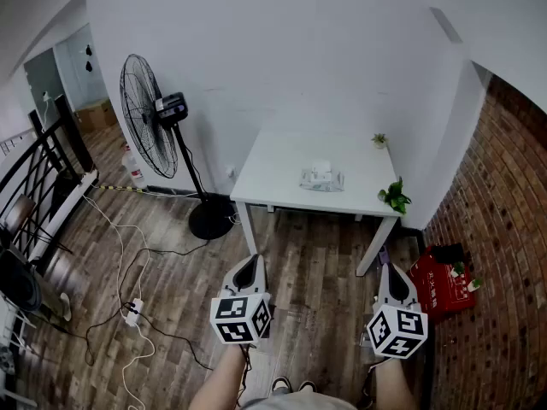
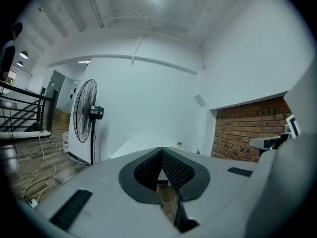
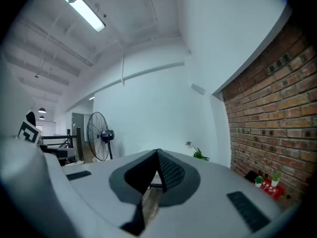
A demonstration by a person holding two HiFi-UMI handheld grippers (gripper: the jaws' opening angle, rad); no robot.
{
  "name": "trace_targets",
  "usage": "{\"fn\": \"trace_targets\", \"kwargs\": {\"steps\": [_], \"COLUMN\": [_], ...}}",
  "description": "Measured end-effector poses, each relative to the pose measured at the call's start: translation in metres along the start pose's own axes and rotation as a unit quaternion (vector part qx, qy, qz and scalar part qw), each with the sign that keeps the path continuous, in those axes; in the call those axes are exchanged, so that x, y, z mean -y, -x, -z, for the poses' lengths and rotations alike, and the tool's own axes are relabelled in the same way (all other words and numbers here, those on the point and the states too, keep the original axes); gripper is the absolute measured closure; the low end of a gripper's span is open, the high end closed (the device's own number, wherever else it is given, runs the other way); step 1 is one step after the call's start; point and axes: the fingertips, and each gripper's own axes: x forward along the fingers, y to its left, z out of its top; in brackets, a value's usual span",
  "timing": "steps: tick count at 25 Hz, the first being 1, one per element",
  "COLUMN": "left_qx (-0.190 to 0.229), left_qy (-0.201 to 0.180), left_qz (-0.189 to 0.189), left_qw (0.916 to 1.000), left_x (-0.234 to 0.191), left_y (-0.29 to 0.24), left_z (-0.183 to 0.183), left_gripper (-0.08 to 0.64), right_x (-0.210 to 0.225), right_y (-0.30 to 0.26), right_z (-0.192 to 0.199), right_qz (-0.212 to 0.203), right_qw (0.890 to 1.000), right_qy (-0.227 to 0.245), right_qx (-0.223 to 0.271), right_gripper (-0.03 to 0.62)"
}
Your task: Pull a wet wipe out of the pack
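Note:
The wet wipe pack (image 1: 321, 178) lies flat near the middle of a small white table (image 1: 273, 169), with a white bit standing up on its top. Both grippers are held low over the wooden floor, well short of the table. My left gripper (image 1: 250, 263) points at the table's left front leg, its jaws closed tip to tip with nothing between them (image 2: 161, 149). My right gripper (image 1: 394, 270) is below the table's right front corner and is likewise shut and empty (image 3: 157, 151). In both gripper views the pack is hidden behind the jaws.
A tall standing fan (image 1: 152, 122) stands left of the table. Two small plants (image 1: 394, 196) (image 1: 379, 140) sit on the table's right side. A red crate (image 1: 440, 278) lies by the brick wall on the right. Cables (image 1: 128, 267) trail across the floor; a black railing (image 1: 38, 173) stands far left.

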Motion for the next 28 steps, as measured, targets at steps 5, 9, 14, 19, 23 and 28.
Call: {"fn": "trace_targets", "kwargs": {"steps": [5, 9, 14, 19, 23, 28], "left_qx": [-0.002, -0.007, -0.012, -0.008, -0.011, -0.012], "left_qy": [0.003, 0.005, -0.002, -0.010, -0.009, -0.005], "left_qz": [-0.001, -0.001, -0.001, 0.007, 0.013, 0.019], "left_qw": [1.0000, 1.0000, 0.9999, 0.9999, 0.9998, 0.9997], "left_x": [0.001, 0.001, 0.006, 0.011, 0.014, 0.017], "left_y": [0.009, 0.014, 0.019, 0.027, 0.030, 0.029], "left_z": [0.003, 0.007, 0.011, 0.012, 0.012, 0.015], "left_gripper": [0.555, 0.555, 0.555, 0.555, 0.555, 0.555], "right_x": [-0.004, -0.011, -0.009, -0.011, -0.012, -0.007], "right_y": [0.010, 0.011, 0.019, 0.026, 0.032, 0.035], "right_z": [0.001, 0.010, 0.014, 0.021, 0.023, 0.027], "right_qz": [-0.002, -0.020, -0.016, -0.019, -0.015, -0.010], "right_qw": [1.000, 1.000, 1.000, 0.999, 0.999, 0.999], "right_qy": [0.003, 0.000, -0.005, -0.010, -0.012, -0.010], "right_qx": [-0.001, -0.019, -0.019, -0.026, -0.026, -0.032], "right_gripper": [0.592, 0.591, 0.591, 0.591, 0.591, 0.591]}}
